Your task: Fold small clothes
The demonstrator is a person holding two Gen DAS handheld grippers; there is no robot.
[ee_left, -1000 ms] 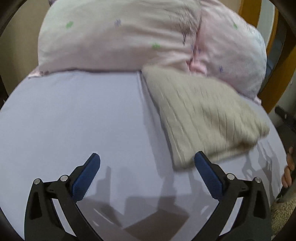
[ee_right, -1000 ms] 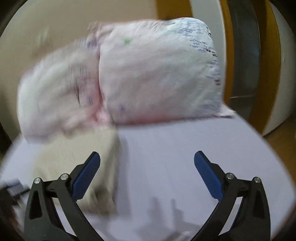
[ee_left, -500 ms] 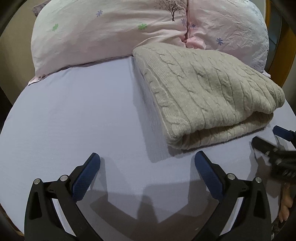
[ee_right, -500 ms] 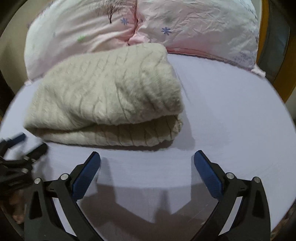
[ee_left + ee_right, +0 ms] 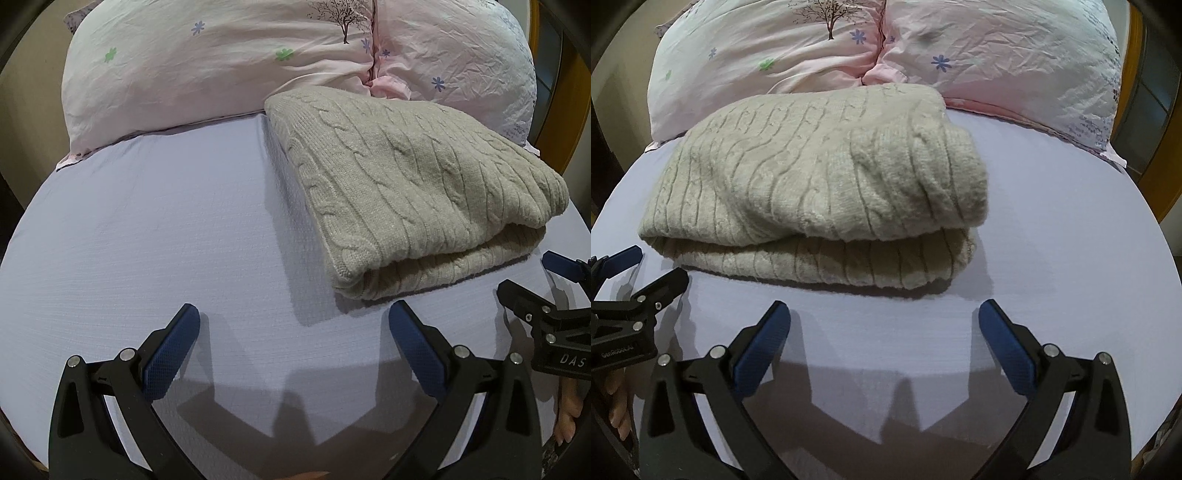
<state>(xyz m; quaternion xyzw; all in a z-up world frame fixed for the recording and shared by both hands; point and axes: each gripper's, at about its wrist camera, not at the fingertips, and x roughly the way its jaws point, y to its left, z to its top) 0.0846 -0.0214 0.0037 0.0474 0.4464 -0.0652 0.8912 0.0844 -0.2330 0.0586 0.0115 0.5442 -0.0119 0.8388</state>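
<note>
Both views have steadied since a second ago, closing on the folded knit sweater [image 5: 812,184]. It lies on the lavender sheet [image 5: 147,240], its far edge against the pink pillows [image 5: 229,59]. Left gripper [image 5: 293,332] and right gripper [image 5: 882,330] hover just before it, jaws spread wide, empty. Folding looks done (or one fold short); next comes a grasp of its near edge.
</note>
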